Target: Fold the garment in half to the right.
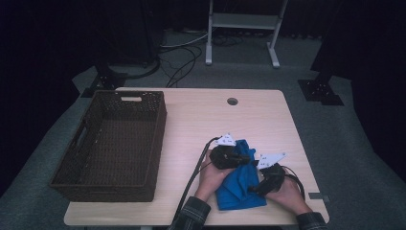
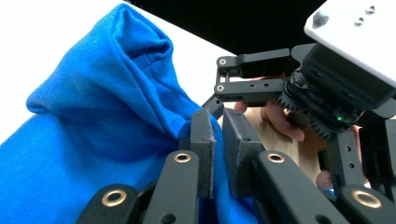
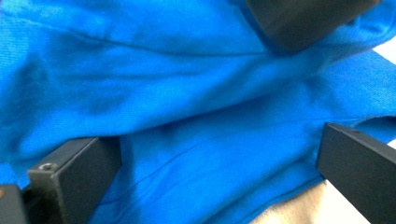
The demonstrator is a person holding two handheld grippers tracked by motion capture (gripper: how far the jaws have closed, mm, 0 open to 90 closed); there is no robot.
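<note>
A blue cloth point(image 1: 239, 184) lies rumpled on the pale wooden table point(image 1: 201, 120) near its front edge, between the person's two hands. My left gripper point(image 1: 245, 158) rests on the cloth's far part; in the left gripper view its jaws point(image 2: 218, 137) stand almost together with a raised fold of the blue cloth point(image 2: 107, 107) pinched between them. My right gripper point(image 1: 257, 186) sits at the cloth's right side. In the right gripper view its jaws point(image 3: 210, 158) stand wide apart, low over the blue cloth point(image 3: 187, 93), with the pads clear of it.
A dark wicker basket point(image 1: 103, 188) stands on the left part of the table and holds nothing that I can see. A cable hole point(image 1: 232, 101) sits near the table's far edge. Cables and a white stand point(image 1: 242, 21) are on the floor behind the table.
</note>
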